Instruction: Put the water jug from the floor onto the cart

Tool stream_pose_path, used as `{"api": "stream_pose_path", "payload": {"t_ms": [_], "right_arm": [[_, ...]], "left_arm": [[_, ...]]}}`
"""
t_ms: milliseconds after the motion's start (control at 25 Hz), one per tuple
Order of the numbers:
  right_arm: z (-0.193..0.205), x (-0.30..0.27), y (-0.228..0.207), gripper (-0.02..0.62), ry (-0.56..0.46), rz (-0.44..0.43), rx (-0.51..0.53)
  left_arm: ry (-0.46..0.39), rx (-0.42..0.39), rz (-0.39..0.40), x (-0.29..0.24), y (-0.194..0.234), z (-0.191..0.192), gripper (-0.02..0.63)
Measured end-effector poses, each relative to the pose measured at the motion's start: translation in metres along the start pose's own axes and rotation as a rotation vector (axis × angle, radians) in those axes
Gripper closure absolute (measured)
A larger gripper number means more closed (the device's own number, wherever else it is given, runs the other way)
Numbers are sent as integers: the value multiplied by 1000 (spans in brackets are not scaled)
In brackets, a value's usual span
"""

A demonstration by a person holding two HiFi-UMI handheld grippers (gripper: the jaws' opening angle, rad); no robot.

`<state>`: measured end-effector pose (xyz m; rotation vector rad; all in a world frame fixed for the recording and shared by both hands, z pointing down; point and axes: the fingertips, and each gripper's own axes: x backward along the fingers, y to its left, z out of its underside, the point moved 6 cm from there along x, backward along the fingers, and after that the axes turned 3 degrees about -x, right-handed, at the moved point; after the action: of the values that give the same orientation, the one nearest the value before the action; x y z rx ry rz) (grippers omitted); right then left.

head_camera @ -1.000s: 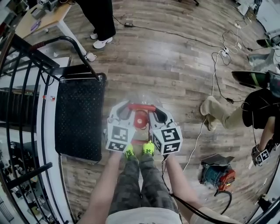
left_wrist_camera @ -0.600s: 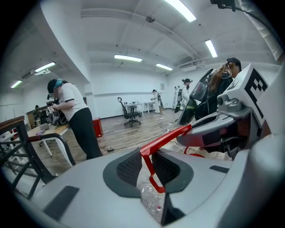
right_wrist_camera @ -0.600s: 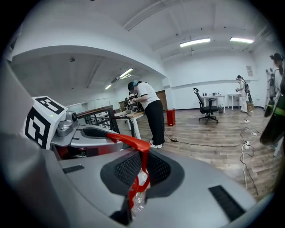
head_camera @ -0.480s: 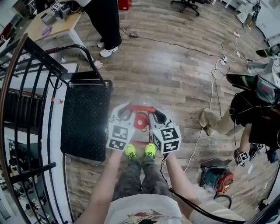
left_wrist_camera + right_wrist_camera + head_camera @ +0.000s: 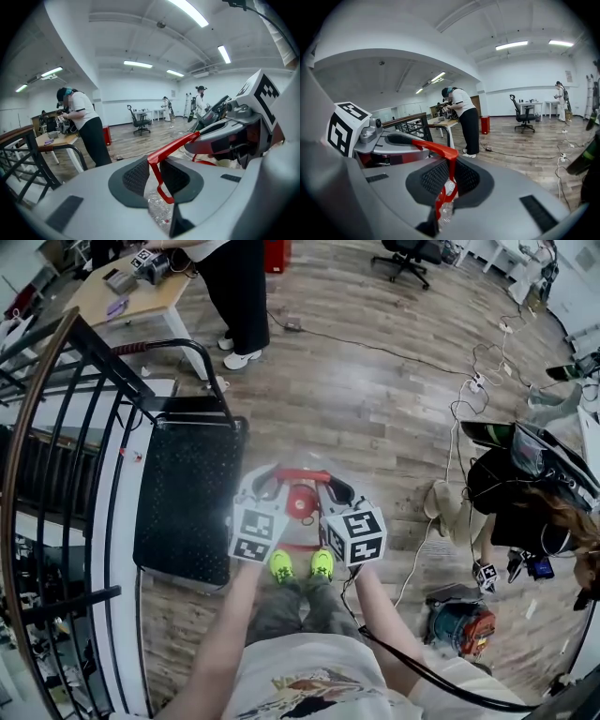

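Wood floor (image 5: pixel 375 390) is lying under the water jug (image 5: pixel 300 502), which seems to be hanging clear of it, not yet on the cart (image 5: pixel 183 493).
Head view is showing the cart deck at left and the jug just right of it, between left gripper (image 5: pixel 267 486) and right gripper (image 5: pixel 337 489). Only the gripper views are showing both pairs of jaws pinching the red handle (image 5: pixel 171 147).
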<state>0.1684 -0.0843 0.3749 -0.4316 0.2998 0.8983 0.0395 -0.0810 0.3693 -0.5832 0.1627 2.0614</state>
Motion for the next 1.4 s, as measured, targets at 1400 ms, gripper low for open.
{"api": "stream_pose_path", "payload": {"t_ms": [1400], "right_arm": [[-54,-102,37,565,37,-231,86]], "left_arm": [[-10,93,-227,12,100,4,535]]}}
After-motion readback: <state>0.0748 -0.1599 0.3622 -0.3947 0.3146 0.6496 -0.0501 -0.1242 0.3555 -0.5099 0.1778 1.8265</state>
